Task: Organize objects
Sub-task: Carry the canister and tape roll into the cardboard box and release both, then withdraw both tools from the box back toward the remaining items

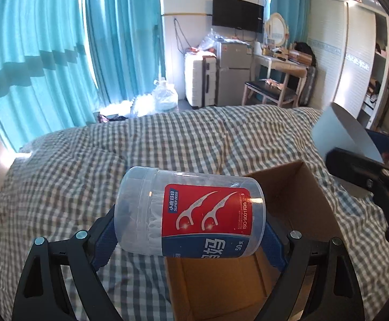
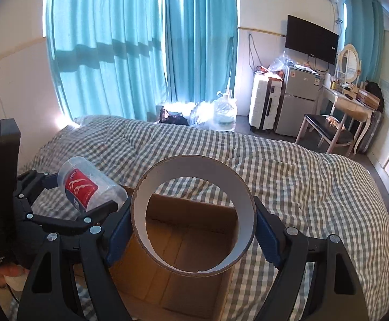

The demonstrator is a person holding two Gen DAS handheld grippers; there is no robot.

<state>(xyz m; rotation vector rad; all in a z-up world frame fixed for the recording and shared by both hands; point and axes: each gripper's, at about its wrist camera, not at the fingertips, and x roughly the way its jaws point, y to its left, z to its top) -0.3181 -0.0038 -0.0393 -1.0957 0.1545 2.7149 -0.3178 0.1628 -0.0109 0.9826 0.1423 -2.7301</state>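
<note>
Left tool (image 1: 190, 230) pinches clear plastic floss jar (image 1: 189, 214); right tool (image 2: 193, 226) pinches cardboard tape ring (image 2: 193, 214).

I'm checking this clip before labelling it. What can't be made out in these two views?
- Cardboard box floor: right wrist view, partly blocked by the tape roll in the right tongs; near end cut off by the frame.
- Floss pick jar small print: left wrist view, too blurred to read.
- Left tongs pads: hidden behind the jar.

Clear floss-pick jar (image 1: 191, 214) sideways, tape roll (image 2: 193, 214) upright, above open cardboard box (image 2: 194, 281)
</note>
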